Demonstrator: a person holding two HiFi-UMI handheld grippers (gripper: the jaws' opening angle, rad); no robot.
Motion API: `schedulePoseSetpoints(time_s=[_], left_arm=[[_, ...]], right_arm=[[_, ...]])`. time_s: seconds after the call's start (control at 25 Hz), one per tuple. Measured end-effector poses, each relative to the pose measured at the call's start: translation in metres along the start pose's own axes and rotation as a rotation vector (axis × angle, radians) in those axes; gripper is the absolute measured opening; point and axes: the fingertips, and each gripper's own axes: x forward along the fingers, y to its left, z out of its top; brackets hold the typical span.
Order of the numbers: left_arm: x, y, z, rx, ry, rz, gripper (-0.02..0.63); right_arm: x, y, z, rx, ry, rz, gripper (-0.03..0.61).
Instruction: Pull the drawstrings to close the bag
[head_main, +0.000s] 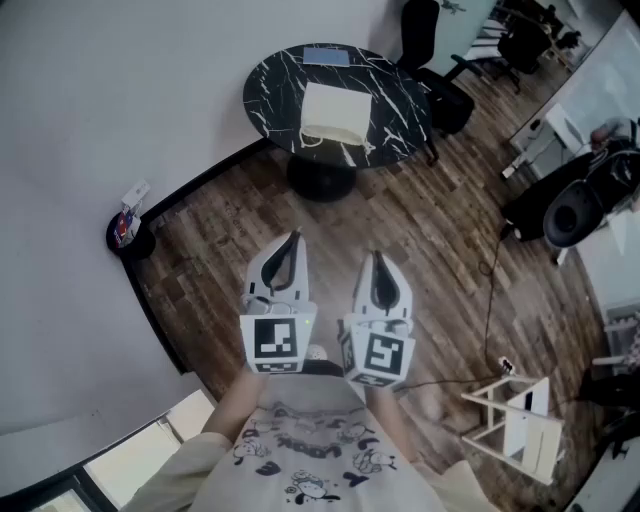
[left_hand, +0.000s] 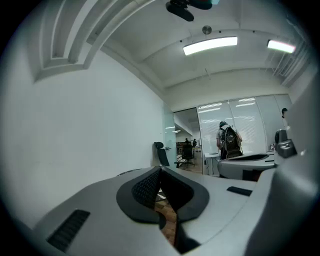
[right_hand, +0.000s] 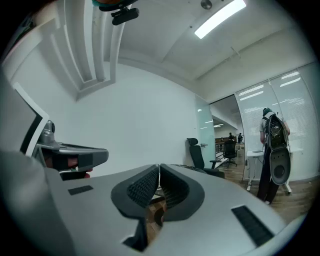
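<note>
A cream bag (head_main: 330, 110) lies flat on a round black marble table (head_main: 272, 85) at the far side of a wood-plank floor (head_main: 430, 250). Its gathered mouth faces the table's near edge, and the drawstrings (head_main: 346, 146) trail in loose loops there. The person stands well back from the table and holds both claws level, side by side and pointing toward it.

The left claw (head_main: 293, 237) is closed tip to tip with nothing between its dark ribbed pads, as the left gripper view shows (left_hand: 160, 169). The right claw (head_main: 376, 256) is likewise pinched together and empty in the right gripper view (right_hand: 159, 166). Bare floor separates both claws from the bag, which sits straight ahead of them and slightly nearer the line of the left one. Neither claw touches the bag or its cords.

A flat blue item (head_main: 326, 57) rests on the table's far rim, and a black office chair (head_main: 425, 45) stands just beyond the table. A white wall (head_main: 110, 110) runs along the left. In the left gripper view, a person wearing a backpack (left_hand: 229, 141) stands in the distance.
</note>
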Motion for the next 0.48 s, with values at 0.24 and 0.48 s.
schedulePoseSetpoints(time_s=[0.24,0.48], left_arm=[[0.0011,-0.002,-0.0006,0.003,-0.001,0.007,0.038],[0.0047,-0.004,-0.0039,-0.002,0.015,0.019,0.038]], right_arm=[[-0.0003,-0.0016,-0.0051,0.007,0.0,0.024,0.021],[0.0022,-0.0063,-0.0066,0.011,0.002,0.03,0.023]])
